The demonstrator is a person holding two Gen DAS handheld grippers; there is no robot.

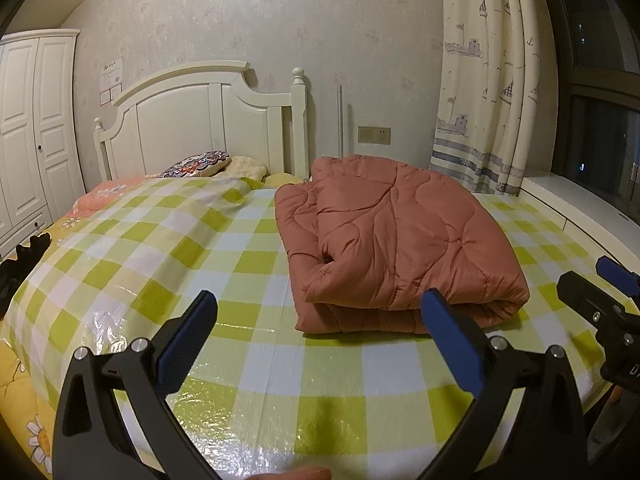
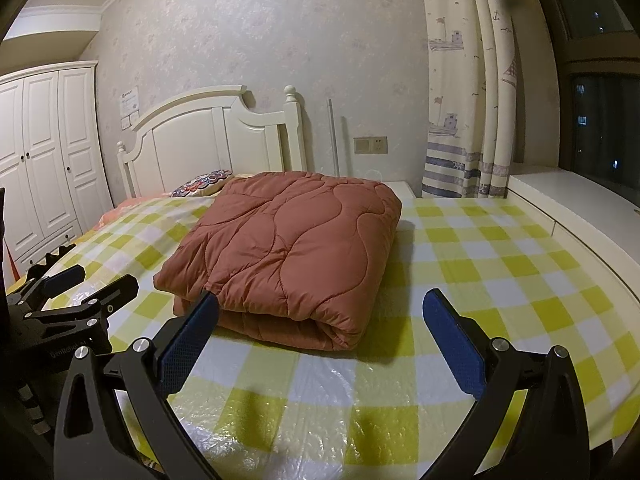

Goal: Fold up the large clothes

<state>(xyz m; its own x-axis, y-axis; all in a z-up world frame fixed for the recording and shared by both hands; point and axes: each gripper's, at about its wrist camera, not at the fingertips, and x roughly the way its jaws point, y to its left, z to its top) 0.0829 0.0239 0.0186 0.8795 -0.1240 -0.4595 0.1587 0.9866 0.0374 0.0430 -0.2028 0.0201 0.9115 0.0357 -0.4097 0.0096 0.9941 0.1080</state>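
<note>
Bedroom walls, a wardrobe point(image 1: 28, 120) and a headboard point(image 1: 200, 120) stood behind the checked bed point(image 1: 280, 380). Left to right, we held our left gripper point(image 1: 320, 340) spread and empty, the quilt point(image 2: 288, 252) folded into a thick bundle mid-bed, and our right gripper point(image 2: 320, 340) likewise gaping, touching nothing. We judged the folding essentially done, and saw no containers.

Faint embossed "GenRobot" on left hand-held gripper point(image 2: 66, 276) body; wall notices point(image 2: 130, 106) illegible.
</note>
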